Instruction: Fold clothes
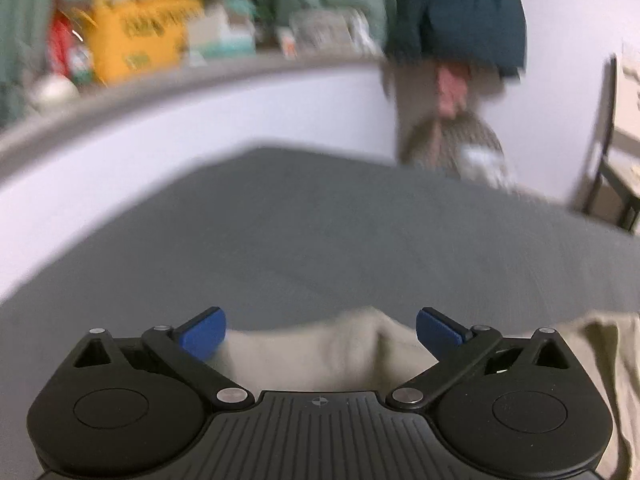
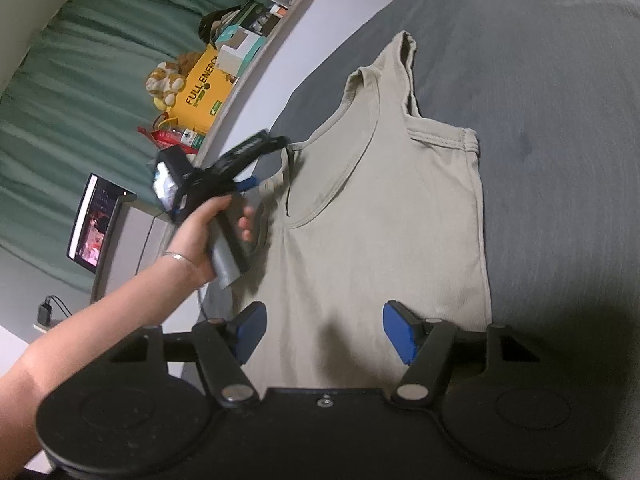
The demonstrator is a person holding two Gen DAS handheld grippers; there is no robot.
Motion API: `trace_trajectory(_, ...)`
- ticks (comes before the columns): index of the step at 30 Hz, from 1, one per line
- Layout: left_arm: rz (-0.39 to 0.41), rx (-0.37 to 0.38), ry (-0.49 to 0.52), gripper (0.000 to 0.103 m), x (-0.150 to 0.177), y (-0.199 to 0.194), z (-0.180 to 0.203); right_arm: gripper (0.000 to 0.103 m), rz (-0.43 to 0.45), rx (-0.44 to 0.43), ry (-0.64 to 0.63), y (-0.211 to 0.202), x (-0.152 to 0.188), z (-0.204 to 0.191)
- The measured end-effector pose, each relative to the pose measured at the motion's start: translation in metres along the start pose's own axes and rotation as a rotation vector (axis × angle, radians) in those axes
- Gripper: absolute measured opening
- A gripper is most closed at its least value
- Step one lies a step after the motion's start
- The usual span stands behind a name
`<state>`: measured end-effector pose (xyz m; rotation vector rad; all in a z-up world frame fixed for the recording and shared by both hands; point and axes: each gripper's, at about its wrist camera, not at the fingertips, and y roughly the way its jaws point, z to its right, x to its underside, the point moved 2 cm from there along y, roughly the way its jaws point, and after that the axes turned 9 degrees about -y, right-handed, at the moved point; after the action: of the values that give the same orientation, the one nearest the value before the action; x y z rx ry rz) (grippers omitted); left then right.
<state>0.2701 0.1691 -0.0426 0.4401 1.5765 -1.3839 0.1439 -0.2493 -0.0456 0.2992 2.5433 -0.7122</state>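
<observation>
My left gripper [image 1: 321, 334] was spread wide, blue pads [image 1: 204, 334] well apart, nothing pinched. Beige tank top [image 1: 320, 354] sat just under/between the pads, a ridge of cloth bunched up there, more of it off to the right edge. Beyond it, grey bed cover [image 1: 320, 232], then a white wall w/ a ledge of stuff along the top, incl. a yellow box [image 1: 140, 36]; all blurry in that view. Someone in a dark top [image 1: 460, 12] stood past the far side of the bed.

Right gripper [image 2: 324, 332] also released, jaws wide, hovering over the hem end of the tank top [image 2: 380, 208]. Top lay flat on the grey bed cover [image 2: 560, 120], front up, straps pointing away from me, neckline scoop visible. From the right cam I could see my left hand [image 2: 208, 236] w/ a bracelet [image 2: 180, 258] on the wrist, holding the other gripper [image 2: 269, 163] at the top's left side near the armhole; can't tell if it touched the cloth. Past the bed edge: yellow box [image 2: 204, 92], a plush toy [image 2: 168, 80], a lit screen [image 2: 96, 220], green curtain [image 2: 80, 80].
</observation>
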Motion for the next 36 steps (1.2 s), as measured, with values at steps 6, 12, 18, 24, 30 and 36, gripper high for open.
trace_trajectory(6, -0.087, 0.082, -0.093, 0.103, -0.012, -0.007, -0.050, 0.064, 0.067, 0.049, -0.127, -0.010, -0.008, -0.016)
trace_trajectory(12, -0.174, 0.051, -0.129, 0.103, -0.013, 0.006, -0.077, 0.060, 0.166, 0.287, -0.379, -0.016, -0.044, -0.035)
trace_trajectory(18, -0.140, 0.064, 0.161, 0.103, -0.022, 0.007, -0.048, 0.059, 0.167, 0.493, -0.654, -0.014, -0.084, -0.050)
trace_trajectory(24, -0.183, 0.108, 0.365, 0.103, -0.028, 0.021, -0.021, 0.056, -0.036, 0.569, -0.929, 0.053, -0.133, -0.062)
trace_trajectory(30, -0.278, -0.032, 0.428, 0.103, -0.031, 0.052, -0.021, 0.050, -0.137, 0.553, -0.894, 0.087, -0.158, -0.043)
trace_trajectory(36, -0.309, 0.010, 0.393, 0.103, -0.036, 0.065, -0.036, 0.050, -0.238, 0.536, -0.857, 0.121, -0.182, -0.024)
